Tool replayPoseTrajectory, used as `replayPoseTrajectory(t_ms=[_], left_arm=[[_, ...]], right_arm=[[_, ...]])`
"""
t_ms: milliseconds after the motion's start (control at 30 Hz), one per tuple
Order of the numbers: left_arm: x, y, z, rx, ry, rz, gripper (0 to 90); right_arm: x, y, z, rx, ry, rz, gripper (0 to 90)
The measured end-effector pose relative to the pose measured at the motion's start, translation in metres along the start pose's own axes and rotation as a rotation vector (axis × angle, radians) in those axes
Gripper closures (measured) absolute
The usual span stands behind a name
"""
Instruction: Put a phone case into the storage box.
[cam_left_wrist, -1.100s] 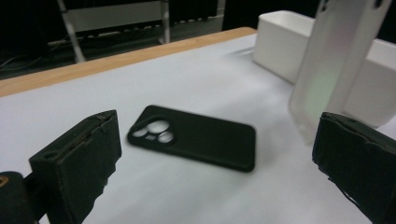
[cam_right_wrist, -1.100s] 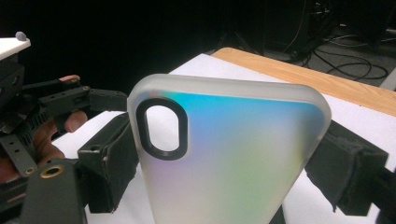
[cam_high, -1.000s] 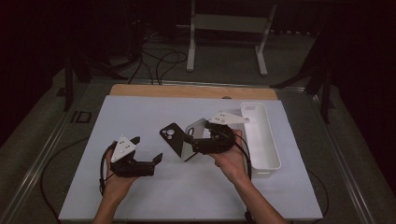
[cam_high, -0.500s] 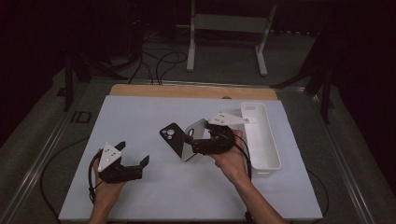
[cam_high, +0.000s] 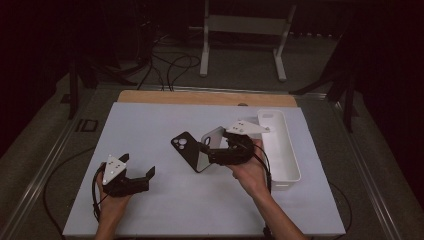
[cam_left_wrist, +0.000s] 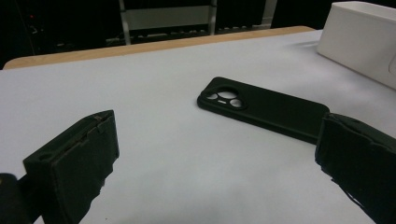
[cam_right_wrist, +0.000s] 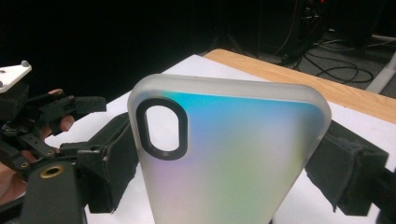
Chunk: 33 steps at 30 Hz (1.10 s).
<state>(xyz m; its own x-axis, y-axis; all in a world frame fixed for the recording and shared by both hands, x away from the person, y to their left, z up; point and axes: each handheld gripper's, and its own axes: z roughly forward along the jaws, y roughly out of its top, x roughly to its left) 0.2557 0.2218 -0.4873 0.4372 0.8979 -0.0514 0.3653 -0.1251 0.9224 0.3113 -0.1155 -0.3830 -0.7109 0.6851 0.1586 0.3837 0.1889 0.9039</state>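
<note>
The right gripper (cam_right_wrist: 229, 163) clamps a frosted iridescent phone case (cam_right_wrist: 229, 149) upright between its fingers (cam_right_wrist: 345, 175); the left gripper (cam_right_wrist: 32, 126) sits beyond, over the white surface (cam_right_wrist: 355, 126).

Iridescent phone case (cam_right_wrist: 224, 158) cut off at bottom edge, black phone case (cam_left_wrist: 264, 108) end behind jaw

2 black grippers (cam_high: 137, 175) (cam_high: 207, 150), grey 3-cornered top plates, black trailing cables, bare forearms

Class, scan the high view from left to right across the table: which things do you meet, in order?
Left gripper → black phone case → translucent phone case held in the right gripper → white tray.
</note>
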Motion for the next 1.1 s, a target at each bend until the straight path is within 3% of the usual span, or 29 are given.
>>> replayPoseTrajectory(t_ms=[1100], left_arm=[[-0.001, 0.000, -0.002, -0.012, 0.019, 0.000, 0.2]], right_arm=[[-0.024, 0.030, -0.020, -0.013, -0.095, -0.033, 16.8]])
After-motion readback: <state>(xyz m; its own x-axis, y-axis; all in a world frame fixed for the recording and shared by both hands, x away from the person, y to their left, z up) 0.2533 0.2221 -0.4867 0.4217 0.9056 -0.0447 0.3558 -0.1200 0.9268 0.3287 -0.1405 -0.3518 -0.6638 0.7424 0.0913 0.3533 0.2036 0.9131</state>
